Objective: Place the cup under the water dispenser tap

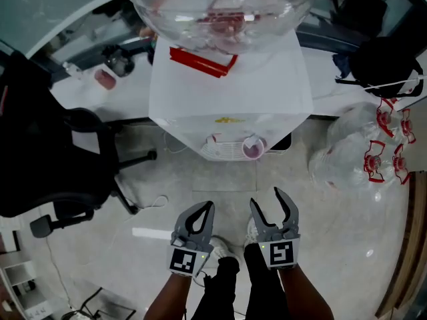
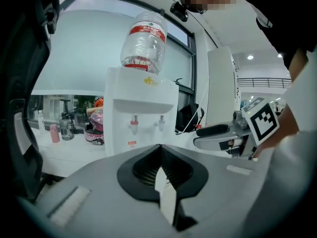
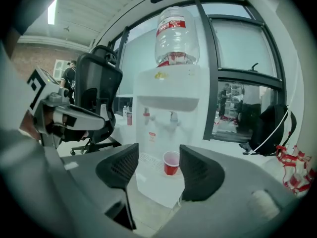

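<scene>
A red cup [image 1: 253, 148] stands on the drip tray of the white water dispenser [image 1: 230, 92], below its right-hand tap [image 3: 173, 116]. In the right gripper view the cup [image 3: 171, 162] shows far off between the jaws. My right gripper [image 1: 266, 197] hangs open over the floor, well short of the dispenser, with nothing between its fingers. Beside it, my left gripper [image 1: 211, 205] is shut and empty, its tips meeting [image 2: 159, 148]. A large clear bottle [image 3: 177, 31] sits upside down on the dispenser.
A black office chair [image 1: 47, 159] stands to the left. Several empty water bottles with red handles [image 1: 373, 152] lie on the floor to the right. A white counter [image 1: 87, 95] with small items runs behind the dispenser, and a black bag [image 1: 387, 65] sits at the far right.
</scene>
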The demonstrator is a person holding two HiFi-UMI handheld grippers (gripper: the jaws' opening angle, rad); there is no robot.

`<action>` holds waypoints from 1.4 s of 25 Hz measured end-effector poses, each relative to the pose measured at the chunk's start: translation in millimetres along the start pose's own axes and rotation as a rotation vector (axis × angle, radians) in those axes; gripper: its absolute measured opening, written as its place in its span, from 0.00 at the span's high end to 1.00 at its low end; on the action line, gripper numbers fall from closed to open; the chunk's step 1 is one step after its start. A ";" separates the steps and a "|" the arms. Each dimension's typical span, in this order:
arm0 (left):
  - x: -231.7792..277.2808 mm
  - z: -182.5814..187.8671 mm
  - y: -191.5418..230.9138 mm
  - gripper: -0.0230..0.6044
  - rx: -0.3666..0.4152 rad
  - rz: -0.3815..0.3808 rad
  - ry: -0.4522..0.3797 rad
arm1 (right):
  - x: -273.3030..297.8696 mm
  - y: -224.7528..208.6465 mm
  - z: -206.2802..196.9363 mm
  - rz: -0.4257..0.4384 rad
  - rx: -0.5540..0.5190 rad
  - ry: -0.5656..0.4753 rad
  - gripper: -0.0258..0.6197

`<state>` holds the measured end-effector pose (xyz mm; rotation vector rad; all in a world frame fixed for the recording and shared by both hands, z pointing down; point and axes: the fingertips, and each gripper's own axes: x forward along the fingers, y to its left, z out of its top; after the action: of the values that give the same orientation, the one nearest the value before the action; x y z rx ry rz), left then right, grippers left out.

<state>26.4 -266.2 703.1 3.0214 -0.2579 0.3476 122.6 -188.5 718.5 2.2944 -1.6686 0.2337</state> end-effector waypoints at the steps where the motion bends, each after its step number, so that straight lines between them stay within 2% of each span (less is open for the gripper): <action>1: -1.7 7.8 -1.6 0.94 -0.006 -0.001 -0.007 | -7.9 -0.8 7.9 -0.002 0.009 0.000 0.59; 5: -11.6 52.0 -15.5 0.94 -0.039 -0.010 -0.050 | -38.1 -18.5 49.2 -0.023 0.034 -0.026 0.79; 8: -22.1 79.7 -25.3 0.94 -0.062 -0.010 -0.035 | -59.3 -27.7 81.0 -0.006 0.037 -0.016 0.96; 12: -31.7 106.7 -36.0 0.94 -0.058 -0.028 0.001 | -77.8 -27.9 127.9 0.027 0.053 -0.021 0.96; 19: -53.0 182.6 -50.7 0.94 -0.012 -0.055 -0.034 | -97.1 -16.3 204.2 0.082 -0.028 -0.033 0.96; 24: -58.9 215.5 -47.6 0.94 0.012 -0.062 -0.038 | -106.6 -30.8 249.4 0.061 -0.007 -0.076 0.96; 28: -59.1 244.8 -46.3 0.94 0.038 -0.058 -0.070 | -114.9 -41.7 266.0 0.047 0.006 -0.105 0.96; 35: -53.4 271.8 -41.8 0.94 0.073 -0.068 -0.094 | -108.2 -44.8 291.2 0.041 -0.010 -0.141 0.96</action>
<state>41.7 -246.0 424.0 3.1141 -0.1522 0.2148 119.2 -173.9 405.0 2.3191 -1.7812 0.0734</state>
